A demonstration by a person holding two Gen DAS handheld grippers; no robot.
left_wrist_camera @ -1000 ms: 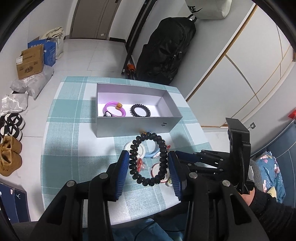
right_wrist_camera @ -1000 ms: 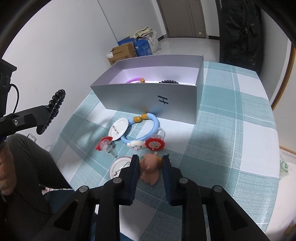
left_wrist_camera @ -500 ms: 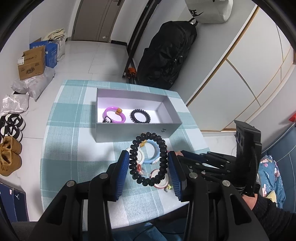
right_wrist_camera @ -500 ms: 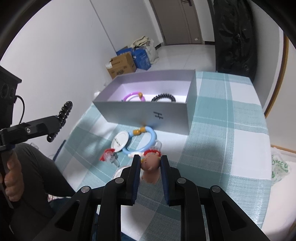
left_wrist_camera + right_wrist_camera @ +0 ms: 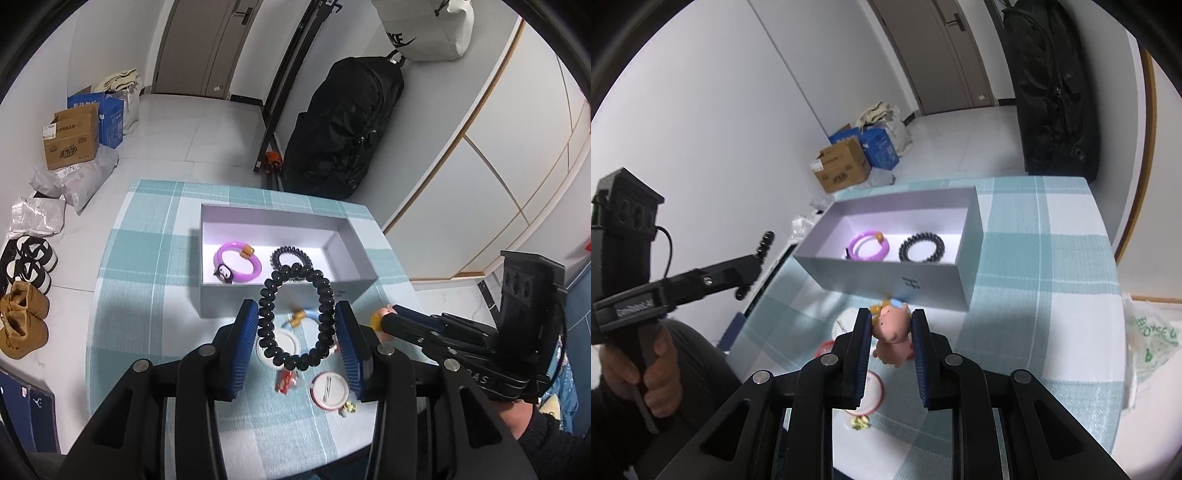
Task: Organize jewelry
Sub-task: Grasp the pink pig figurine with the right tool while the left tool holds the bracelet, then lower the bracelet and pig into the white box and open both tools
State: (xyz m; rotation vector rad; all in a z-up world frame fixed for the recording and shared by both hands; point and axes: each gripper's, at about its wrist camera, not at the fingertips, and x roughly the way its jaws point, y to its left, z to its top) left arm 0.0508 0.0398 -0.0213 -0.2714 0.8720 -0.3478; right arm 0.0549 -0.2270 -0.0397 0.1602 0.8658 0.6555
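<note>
Black bead bracelet point(image 5: 295, 317) sits clamped in the left tool point(image 5: 297, 345); the right tool point(image 5: 889, 350) grips a pink figurine point(image 5: 892, 334).

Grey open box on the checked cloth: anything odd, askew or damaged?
Nothing stands out. The grey open box sits flat and undamaged, and the purple plastic ring and the black beaded bracelet lie side by side, apart, on its floor.

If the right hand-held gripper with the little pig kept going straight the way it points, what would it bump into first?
Probably the near wall of the grey box. The right hand-held gripper, shut on the pink pig toy, aims down toward it, though it might meet the blue ring on the tablecloth first; depth is hard to judge.
</note>
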